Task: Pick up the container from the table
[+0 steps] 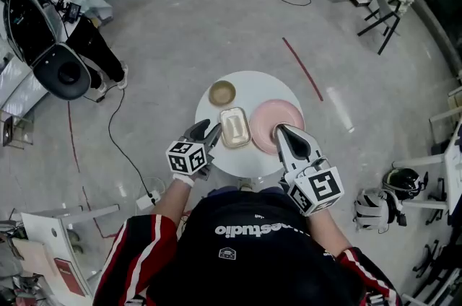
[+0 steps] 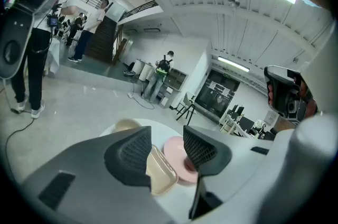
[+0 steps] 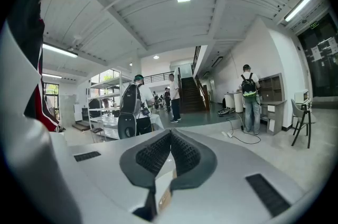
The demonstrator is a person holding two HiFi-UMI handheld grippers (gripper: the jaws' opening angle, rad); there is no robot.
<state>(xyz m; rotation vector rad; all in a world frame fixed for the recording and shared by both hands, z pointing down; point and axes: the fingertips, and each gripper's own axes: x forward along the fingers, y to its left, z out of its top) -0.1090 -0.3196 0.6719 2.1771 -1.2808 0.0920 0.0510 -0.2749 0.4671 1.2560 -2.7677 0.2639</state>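
Container: a shallow beige rectangular container [image 1: 234, 127] lies flat near the middle of the round white tabletop [image 1: 260, 84], between a small tan bowl [image 1: 222, 92] and a pink plate [image 1: 271, 120], and sits just beside the plate.
Left gripper: the left gripper [image 1: 209, 130] hangs at the container's left side with its jaws wide apart and nothing held. In its own view the container's near edge shows in the gap between the jaws, which looks like a line-up for a grasp on the rim.
Right gripper: the right gripper [image 1: 280, 130] hovers over the near edge of the plate. Its jaws meet at the tips and are empty, so it seems parked out of the way.
Stage: the container is not yet lifted and rests on the tabletop.
Next move: probably to ease the left jaws around the rim and close them.
Risk: the thin rim could slip, or the container could be nudged against the plate.
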